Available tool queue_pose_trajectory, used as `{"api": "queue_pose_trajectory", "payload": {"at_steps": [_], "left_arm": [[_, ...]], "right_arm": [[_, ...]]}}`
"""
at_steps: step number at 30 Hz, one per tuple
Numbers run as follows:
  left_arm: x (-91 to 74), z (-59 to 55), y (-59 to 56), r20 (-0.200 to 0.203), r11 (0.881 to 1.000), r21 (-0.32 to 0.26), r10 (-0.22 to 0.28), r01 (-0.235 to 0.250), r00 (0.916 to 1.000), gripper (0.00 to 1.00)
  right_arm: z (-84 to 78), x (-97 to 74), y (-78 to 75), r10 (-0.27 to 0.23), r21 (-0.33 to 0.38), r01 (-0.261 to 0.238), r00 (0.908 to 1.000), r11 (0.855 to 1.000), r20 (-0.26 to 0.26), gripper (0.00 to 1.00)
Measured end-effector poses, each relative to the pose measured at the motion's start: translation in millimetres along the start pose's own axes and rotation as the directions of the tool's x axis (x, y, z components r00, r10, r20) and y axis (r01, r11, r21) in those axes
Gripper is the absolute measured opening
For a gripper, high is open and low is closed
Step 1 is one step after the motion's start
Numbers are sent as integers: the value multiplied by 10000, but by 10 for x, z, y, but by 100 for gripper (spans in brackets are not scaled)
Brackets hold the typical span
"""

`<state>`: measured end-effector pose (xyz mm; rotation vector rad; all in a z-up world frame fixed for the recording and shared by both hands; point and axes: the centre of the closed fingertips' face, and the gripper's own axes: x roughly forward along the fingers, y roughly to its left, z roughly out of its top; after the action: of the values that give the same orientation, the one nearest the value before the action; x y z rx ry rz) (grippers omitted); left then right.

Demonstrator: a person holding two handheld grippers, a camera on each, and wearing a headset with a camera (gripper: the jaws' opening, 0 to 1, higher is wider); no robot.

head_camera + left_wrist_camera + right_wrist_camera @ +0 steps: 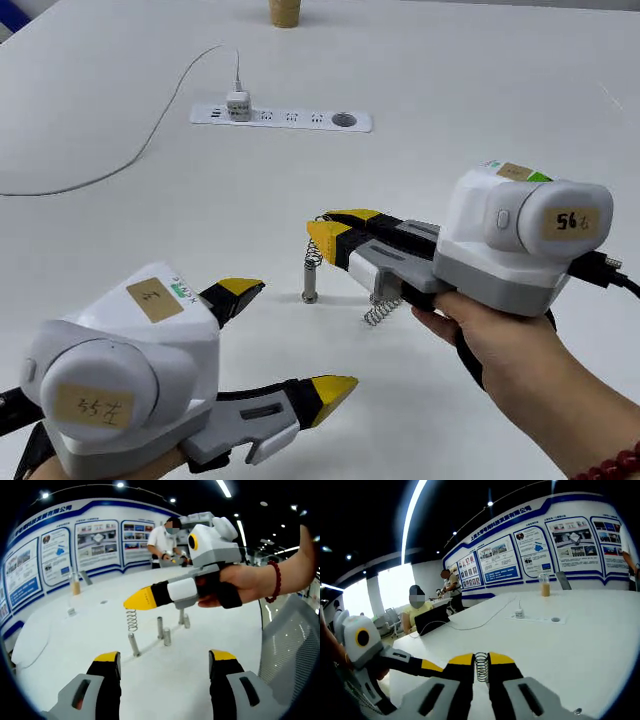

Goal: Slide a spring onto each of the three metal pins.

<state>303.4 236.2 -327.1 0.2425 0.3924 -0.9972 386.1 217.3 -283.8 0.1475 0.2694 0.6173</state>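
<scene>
L hand-held gripper (290, 338) nearest, jaws wide, over white worktop (120, 230). Tan handwritten tag (92, 405) on its body, approx "55左".

R hand-held gripper (320, 228) narrow, pinching spring (314, 255) upright, directly above metal pin (310, 285). Spring's lower end at pin top; can't tell if engaged. Its tag: digits unclear.

2nd spring (380, 312) lies on worktop under R gripper body.

Far: white power strip (290, 118) w/ charger (238, 105) plugged in.

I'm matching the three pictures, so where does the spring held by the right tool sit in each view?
Head view: the spring hangs mid-picture from the right tool, above a pin.
Left gripper view: the spring is left of centre, under a yellow tip.
Right gripper view: low centre, pinched between the yellow tips.
Shared landmark: the cup in the background.
</scene>
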Motion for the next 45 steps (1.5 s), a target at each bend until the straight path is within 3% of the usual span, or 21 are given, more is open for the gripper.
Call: {"api": "queue_pose_trajectory", "payload": {"at_steps": [17,33,45], "left_arm": [[3,-43,9,-29,9992,-403,-1,0,10000,85],[12,-45,40,-14,9992,-354,159,-159,9999,86],[9,-64,54,-68,9991,-350,234,-236,9997,87]], "right_arm": [[-143,128,-26,-125,-870,90,9991,9962,-400,11],[-298,155,-14,-205,-1550,68,9960,9879,-868,11],[-479,197,-35,-292,-1619,56,9892,9868,-1435,11]]}}
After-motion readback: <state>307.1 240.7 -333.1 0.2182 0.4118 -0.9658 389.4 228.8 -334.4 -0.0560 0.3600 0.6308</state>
